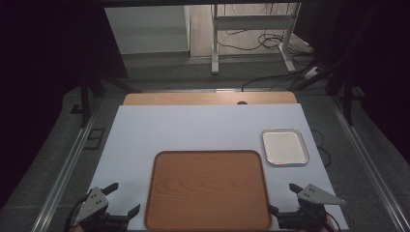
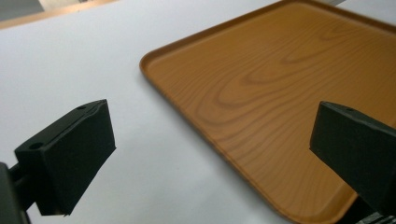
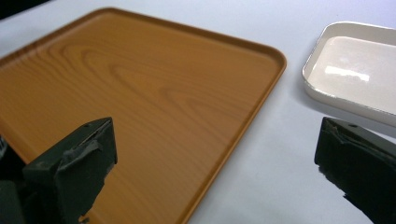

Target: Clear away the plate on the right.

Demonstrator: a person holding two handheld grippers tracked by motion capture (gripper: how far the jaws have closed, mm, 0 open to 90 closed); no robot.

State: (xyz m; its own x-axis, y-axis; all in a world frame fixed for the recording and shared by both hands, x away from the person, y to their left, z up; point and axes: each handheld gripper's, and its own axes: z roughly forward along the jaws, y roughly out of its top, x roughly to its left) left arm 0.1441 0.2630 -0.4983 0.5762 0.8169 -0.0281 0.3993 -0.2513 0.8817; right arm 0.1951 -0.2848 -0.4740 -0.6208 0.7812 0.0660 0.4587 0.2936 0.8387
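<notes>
Two grippers, both with fingers spread wide and nothing between them. Your left gripper (image 1: 117, 198) sits at the near-left corner of the wooden tray (image 1: 208, 191); your right gripper (image 1: 284, 199) sits at its near-right corner. The tray lies flat on the desk (image 1: 193, 130) between them, long axis running left to right, so each hand is just beside its own short edge. The small white tray (image 1: 285, 146) rests beyond the wooden tray's far-right corner, apart from it, forward of your right gripper. I'd judge the right hand the nearer one for that; for the wooden tray, both are equally placed.
</notes>
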